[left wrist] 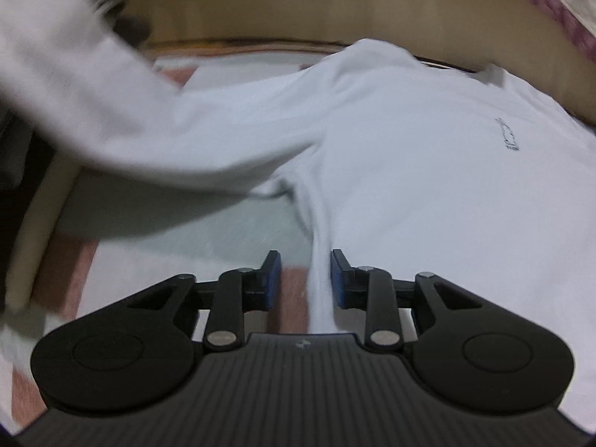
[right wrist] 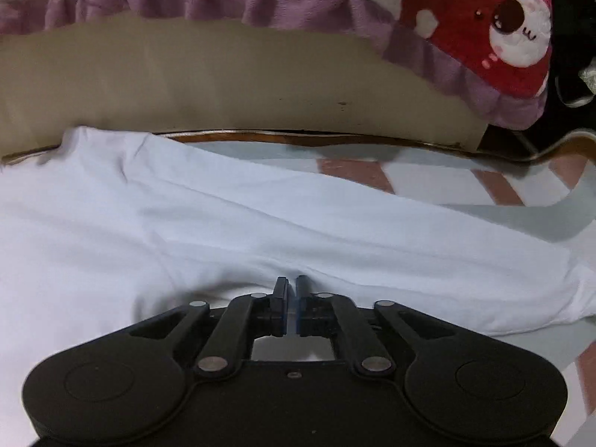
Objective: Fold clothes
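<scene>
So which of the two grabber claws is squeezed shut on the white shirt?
The right gripper: its jaws are pressed together, pinching the white shirt. The left gripper is open, with a ridge of cloth lying loose between its blue pads.

Table w/ white shirt on top

Table (right wrist: 439,156) has a glossy top w/ pale and reddish-brown stripes and a brown, wavy far rim. 1 white long-sleeve shirt (left wrist: 428,171) lies spread on it, small dark logo on chest; 1 sleeve (right wrist: 372,231) lies flat across the top, its cuff toward the right edge.
</scene>
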### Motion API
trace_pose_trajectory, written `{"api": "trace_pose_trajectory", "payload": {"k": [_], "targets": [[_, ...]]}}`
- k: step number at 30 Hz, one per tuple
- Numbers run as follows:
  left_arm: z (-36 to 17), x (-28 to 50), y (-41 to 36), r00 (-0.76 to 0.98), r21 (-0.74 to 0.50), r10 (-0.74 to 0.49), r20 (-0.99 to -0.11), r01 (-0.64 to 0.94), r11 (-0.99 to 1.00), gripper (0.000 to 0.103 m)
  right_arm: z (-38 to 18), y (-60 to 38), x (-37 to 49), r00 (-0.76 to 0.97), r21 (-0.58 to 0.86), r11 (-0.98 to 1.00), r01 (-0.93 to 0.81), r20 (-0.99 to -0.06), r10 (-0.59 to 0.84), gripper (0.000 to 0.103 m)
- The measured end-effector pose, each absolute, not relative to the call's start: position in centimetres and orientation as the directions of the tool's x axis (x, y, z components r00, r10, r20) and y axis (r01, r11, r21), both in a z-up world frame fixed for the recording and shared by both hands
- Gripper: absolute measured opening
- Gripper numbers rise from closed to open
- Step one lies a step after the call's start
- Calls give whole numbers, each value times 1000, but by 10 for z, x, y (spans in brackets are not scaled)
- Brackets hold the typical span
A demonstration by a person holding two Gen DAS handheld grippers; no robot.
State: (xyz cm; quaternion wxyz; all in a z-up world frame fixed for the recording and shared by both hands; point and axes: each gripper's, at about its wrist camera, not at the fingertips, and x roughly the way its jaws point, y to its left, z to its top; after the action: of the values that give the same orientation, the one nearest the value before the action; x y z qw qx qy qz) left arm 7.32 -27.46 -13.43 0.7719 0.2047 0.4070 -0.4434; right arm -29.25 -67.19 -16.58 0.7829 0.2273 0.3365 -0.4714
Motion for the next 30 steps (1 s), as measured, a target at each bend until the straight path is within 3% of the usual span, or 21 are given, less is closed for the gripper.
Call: {"api": "trace_pose_trajectory", "payload": {"k": [1, 4, 5, 10, 13, 19, 24, 30], "targets": [[-132, 72, -270, 273, -42, -511, -815, 852, 522, 46, -163, -671, -300, 338, 50, 457, 888, -745, -575, 14], [-121, 58, -253, 259, -38, -516, -817, 868, 495, 48, -147, -655, -329, 492, 271, 468, 841, -743, -454, 41], [-117, 52, -245, 252, -47, -524, -813, 870, 491, 48, -144, -646, -335, 538, 336, 467, 818, -737, -410, 43], [-96, 24, -210, 220, -90, -564, -796, 879, 469, 54, -150, -584, -341, 680, 523, 485, 701, -696, -232, 45], [-89, 8, -189, 212, -103, -571, -793, 877, 469, 55, -158, -560, -338, 710, 555, 502, 663, -680, -186, 46], [-64, -3, -145, 312, -6, -522, -794, 854, 519, 55, -133, -545, -317, 754, 569, 561, 602, -637, -163, 47], [-19, -41, -108, 399, 168, -524, -752, 886, 433, 55, -86, -518, -319, 768, 489, 713, 503, -631, -108, 48], [-14, -103, -81, 286, 160, -536, -794, 949, 271, 55, -67, -469, -382, 704, 297, 874, 385, -707, -70, 48]]}}
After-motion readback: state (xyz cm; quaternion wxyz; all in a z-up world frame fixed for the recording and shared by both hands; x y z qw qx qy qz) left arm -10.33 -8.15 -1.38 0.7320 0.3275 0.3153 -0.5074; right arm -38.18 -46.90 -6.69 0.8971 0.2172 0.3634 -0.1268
